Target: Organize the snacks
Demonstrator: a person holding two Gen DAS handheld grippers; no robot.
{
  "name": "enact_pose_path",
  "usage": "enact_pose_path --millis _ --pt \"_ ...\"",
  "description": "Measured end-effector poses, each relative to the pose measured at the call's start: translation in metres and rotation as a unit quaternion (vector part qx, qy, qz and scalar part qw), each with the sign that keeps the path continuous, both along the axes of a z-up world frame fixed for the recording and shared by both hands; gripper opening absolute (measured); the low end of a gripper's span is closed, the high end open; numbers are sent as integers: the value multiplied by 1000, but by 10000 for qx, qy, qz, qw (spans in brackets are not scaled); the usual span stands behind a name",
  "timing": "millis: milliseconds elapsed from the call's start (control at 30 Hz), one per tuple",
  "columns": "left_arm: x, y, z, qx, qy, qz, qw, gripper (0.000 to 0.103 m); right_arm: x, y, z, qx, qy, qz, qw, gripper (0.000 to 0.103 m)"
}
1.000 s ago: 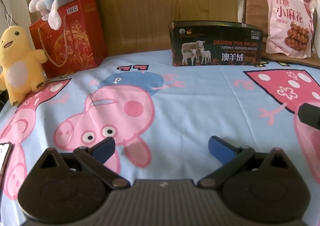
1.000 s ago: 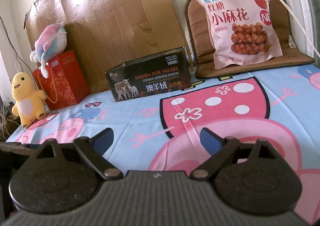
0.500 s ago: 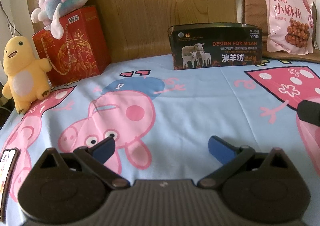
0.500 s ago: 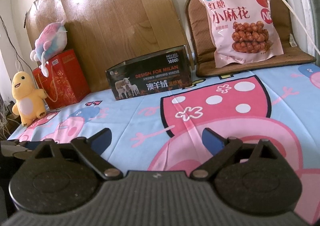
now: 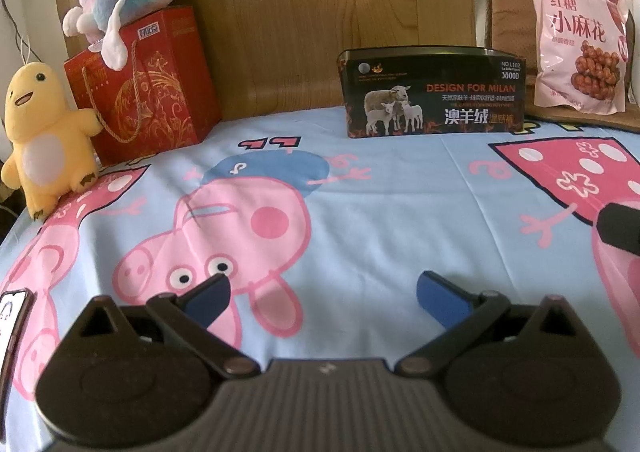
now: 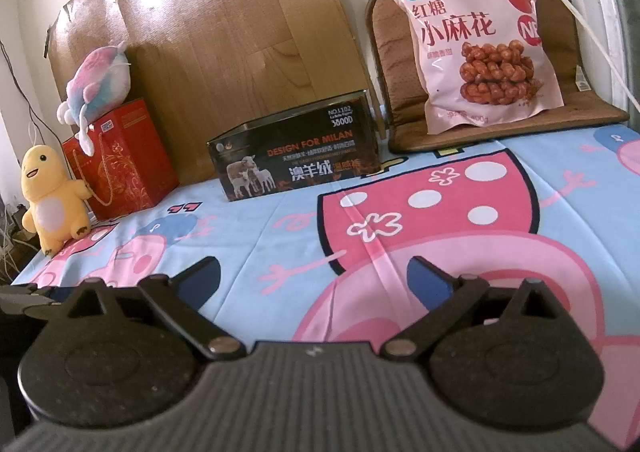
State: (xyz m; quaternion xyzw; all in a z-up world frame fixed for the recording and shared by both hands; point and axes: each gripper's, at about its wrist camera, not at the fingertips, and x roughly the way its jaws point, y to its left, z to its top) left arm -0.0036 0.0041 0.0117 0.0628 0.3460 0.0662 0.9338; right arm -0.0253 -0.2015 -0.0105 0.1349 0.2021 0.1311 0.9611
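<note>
Black "DESIGN FOR MILAN" tin [image 5: 432, 91], pink snack bag [image 6: 476, 39] beyond wide-spread, empty left gripper [image 5: 322, 298] and right gripper [image 6: 314, 278].

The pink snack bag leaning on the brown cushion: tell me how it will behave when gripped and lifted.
The pink snack bag looks like a puffy, glossy film pouch, so it will probably flex and may slip between the fingers. It stands only because it leans on the brown cushion, so a push would likely topple it. The twists pictured suggest brittle contents; grip gently near the top seam.
</note>
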Motion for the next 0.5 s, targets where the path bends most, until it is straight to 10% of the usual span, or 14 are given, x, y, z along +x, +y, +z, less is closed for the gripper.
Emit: enact_pose_path --millis 500 --pt "-3 -11 -1 527 -162 -127 9984 103 0 1 1 -8 -4 -12 10000 103"
